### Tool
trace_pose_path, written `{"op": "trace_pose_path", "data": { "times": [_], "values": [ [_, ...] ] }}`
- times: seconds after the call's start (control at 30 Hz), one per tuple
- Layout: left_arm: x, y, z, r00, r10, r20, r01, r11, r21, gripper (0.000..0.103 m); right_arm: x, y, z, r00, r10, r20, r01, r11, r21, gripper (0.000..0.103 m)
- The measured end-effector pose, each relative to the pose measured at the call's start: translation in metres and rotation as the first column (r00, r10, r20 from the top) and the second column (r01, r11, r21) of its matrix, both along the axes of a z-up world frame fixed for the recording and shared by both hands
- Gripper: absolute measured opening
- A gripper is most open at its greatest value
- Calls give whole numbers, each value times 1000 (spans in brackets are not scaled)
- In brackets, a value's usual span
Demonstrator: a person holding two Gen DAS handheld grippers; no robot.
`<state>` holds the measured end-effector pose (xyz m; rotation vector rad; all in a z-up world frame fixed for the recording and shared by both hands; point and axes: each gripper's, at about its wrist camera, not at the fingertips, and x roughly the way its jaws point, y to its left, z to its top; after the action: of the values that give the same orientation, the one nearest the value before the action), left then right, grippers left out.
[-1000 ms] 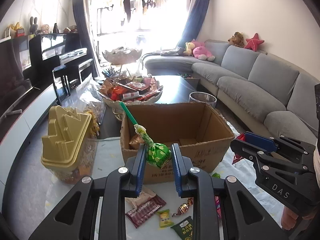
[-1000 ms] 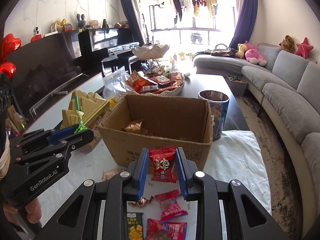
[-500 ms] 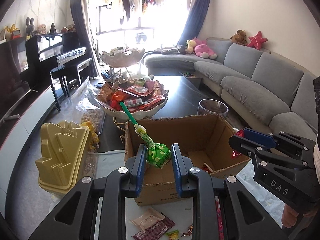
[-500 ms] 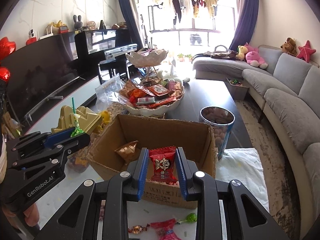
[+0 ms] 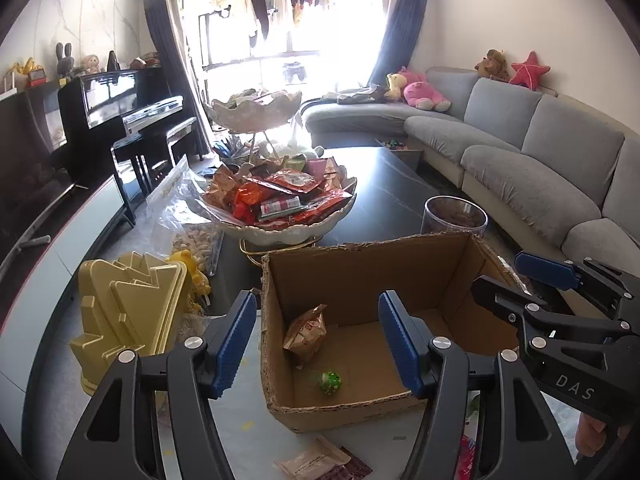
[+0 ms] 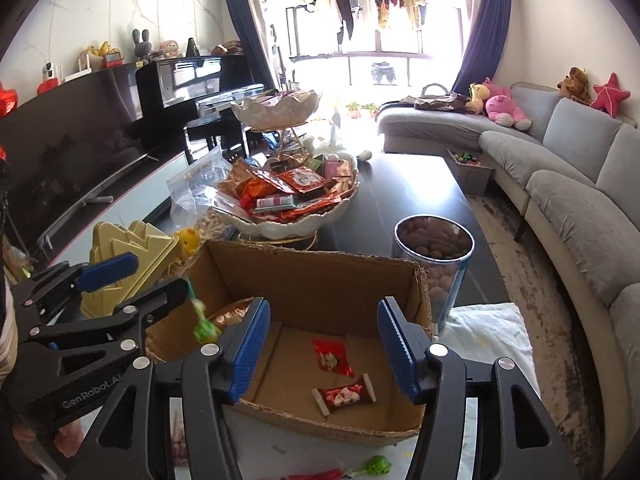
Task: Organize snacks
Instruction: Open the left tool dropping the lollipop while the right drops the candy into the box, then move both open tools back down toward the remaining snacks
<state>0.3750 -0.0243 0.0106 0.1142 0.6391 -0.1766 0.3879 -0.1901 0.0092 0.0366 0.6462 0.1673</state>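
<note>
1. Your left wrist view looks down into the cardboard box [image 5: 360, 280] from its left side: a green lollipop [image 5: 330, 382] lies on the box floor near the front wall, and a brown snack packet [image 5: 306, 334] leans just behind it.
2. Only your right wrist view shows the red packet [image 6: 333, 357] and the red-and-white wrapped candy [image 6: 345, 394] on the box floor, toward the right side. It also catches a blurred green lollipop beside your left tongs [image 6: 152, 284], at the box's left wall.
3. That same view alone shows a second green lollipop [image 6: 376, 466] on the worktop [image 6: 484, 328], in front of the box.
4. Your left tongs [image 5: 318, 344] stand about half open and are opening; nothing is between their blue pads, and they hang above the box.
5. Your right tongs [image 6: 322, 346] are likewise about half open and opening, empty, with the red packet below the gap.
</note>
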Motion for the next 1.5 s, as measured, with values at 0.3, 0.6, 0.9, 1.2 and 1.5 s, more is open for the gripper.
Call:
{"op": "trace_pose_path", "data": {
  "times": [0.3,0.6,0.9,1.2,1.5],
  "values": [
    [-41,5,2,999,-10,36,9,1000,18,70,-31,3,-9,999,34,-7,-34,999,-28,57],
    [-78,5,13,998,1,57,-3,1000,28,76,-69,3,-4,999,50,8,-50,999,-22,57],
    [-105,6,0,1000,19,13,-19,1000,25,83,-101,-1,-8,999,47,14,-46,998,-52,64],
    [-127,5,-27,999,8,-42,-6,999,41,84,-120,-1,-31,998,53,-36,-56,995,-88,64],
    [-137,7,-60,993,18,-114,-11,998,58,85,-132,0,-60,992,68,-102,-78,992,-97,64]
  ]
}}
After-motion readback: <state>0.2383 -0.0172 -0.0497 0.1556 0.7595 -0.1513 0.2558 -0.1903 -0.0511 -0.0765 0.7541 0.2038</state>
